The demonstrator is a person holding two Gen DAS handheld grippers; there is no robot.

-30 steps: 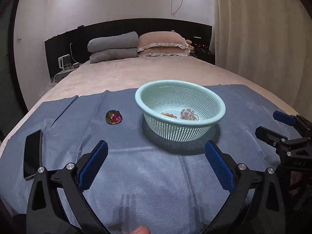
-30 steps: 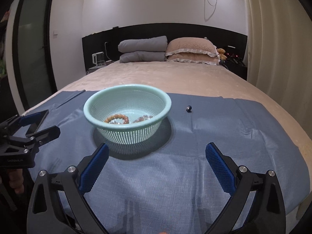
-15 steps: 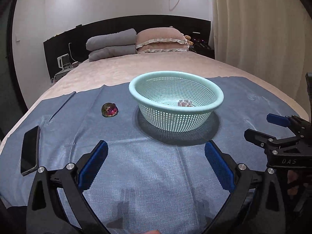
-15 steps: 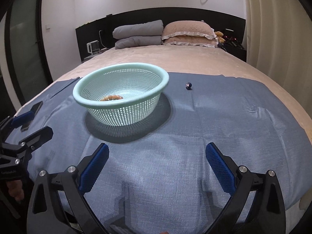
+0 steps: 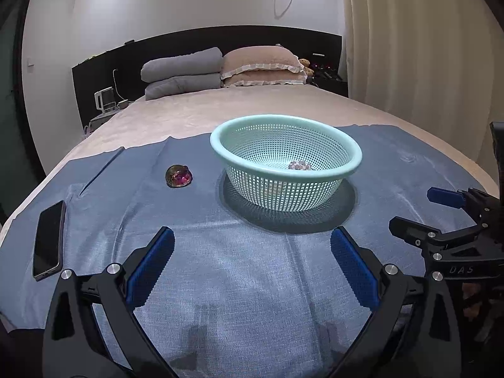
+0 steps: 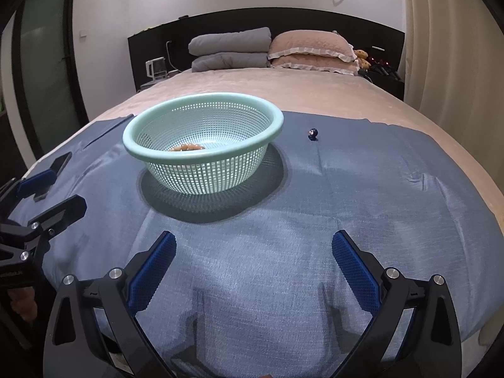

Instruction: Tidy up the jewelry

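A mint-green perforated basket (image 5: 355,161) (image 6: 201,152) stands on a blue cloth (image 5: 252,267) (image 6: 378,195) spread over the bed. Inside it lie a pale beaded bracelet (image 5: 299,166) and a brown beaded bracelet (image 6: 186,147). A dark red-green bead bracelet (image 5: 178,176) rests on the cloth left of the basket. A small dark blue ring (image 6: 313,134) sits right of it. My left gripper (image 5: 252,266) and right gripper (image 6: 253,267) both hover open and empty over the near cloth. Each shows at the edge of the other's view: right gripper (image 5: 422,211), left gripper (image 6: 52,192).
A black phone (image 5: 48,239) lies on the cloth's left edge. Grey pillows (image 5: 182,72) and pink pillows (image 5: 264,66) lean on a dark headboard. A curtain (image 5: 409,47) hangs at right, and a door (image 6: 41,63) stands at left.
Both grippers have dropped lower and pulled back from the basket, so I see less of its inside. Nothing on the cloth has moved. Both stayed open.
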